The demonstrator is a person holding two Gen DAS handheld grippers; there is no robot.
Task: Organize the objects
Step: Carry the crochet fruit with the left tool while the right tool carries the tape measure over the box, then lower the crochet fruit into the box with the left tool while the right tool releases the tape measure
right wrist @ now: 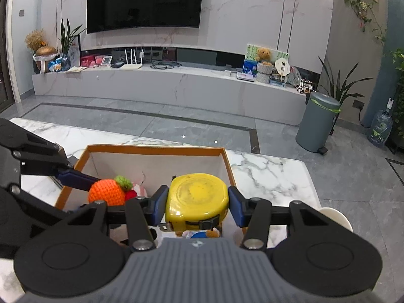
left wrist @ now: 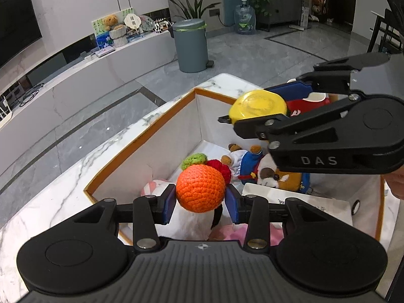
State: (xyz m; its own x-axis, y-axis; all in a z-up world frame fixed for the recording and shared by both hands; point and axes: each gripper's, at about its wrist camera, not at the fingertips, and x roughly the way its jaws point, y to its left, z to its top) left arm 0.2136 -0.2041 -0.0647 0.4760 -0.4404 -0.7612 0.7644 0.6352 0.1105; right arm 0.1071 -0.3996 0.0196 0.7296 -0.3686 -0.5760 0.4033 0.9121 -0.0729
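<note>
Left tongs clamp a crocheted orange; right tongs clamp a yellow tape measure (probably), both above the open box at the counter's far corner.

Against the marbled wall, a large dark television above a long white media bench. On the bench: a teddy bear seated in a knitted pot, a round paper fan, a white router, a tangle of cables. On the grey tiled floor, a grey pedal bin, beside it a leafy potted plant and a water jug.
</note>
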